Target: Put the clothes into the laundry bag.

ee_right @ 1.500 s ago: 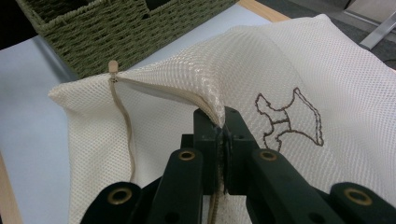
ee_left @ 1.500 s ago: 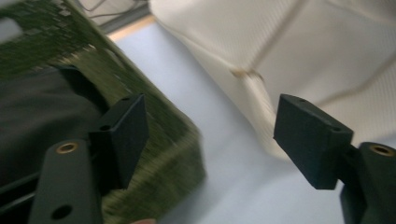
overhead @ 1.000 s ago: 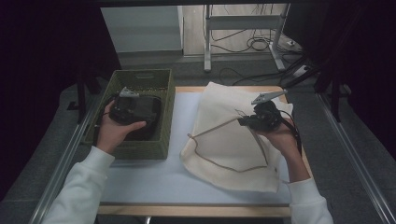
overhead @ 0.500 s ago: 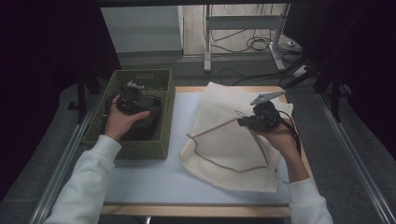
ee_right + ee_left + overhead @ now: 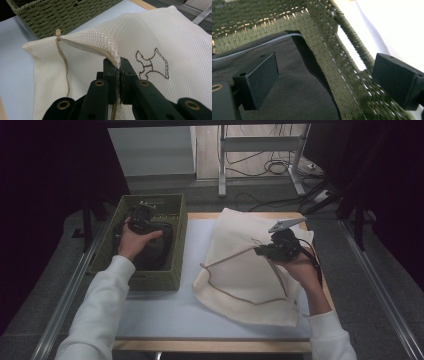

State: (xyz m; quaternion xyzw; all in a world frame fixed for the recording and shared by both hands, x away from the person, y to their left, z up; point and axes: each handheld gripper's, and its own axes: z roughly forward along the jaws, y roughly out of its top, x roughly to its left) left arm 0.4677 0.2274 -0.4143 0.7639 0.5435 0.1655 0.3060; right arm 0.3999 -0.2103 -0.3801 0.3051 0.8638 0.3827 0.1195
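Right hand-held gripper, jaws clamped on the rim of the cream mesh laundry bag, lifts that edge off the counter; the netting is judged light, limp and easily snagged, so the corded hem beside the drawstring is the sound place to hold. Left hand-held gripper, whose jaws have just been opening and stand apart with nothing pressed between them, hangs inside the green woven basket over a dark folded garment, judged soft and floppy, best pinched at a thick fold.
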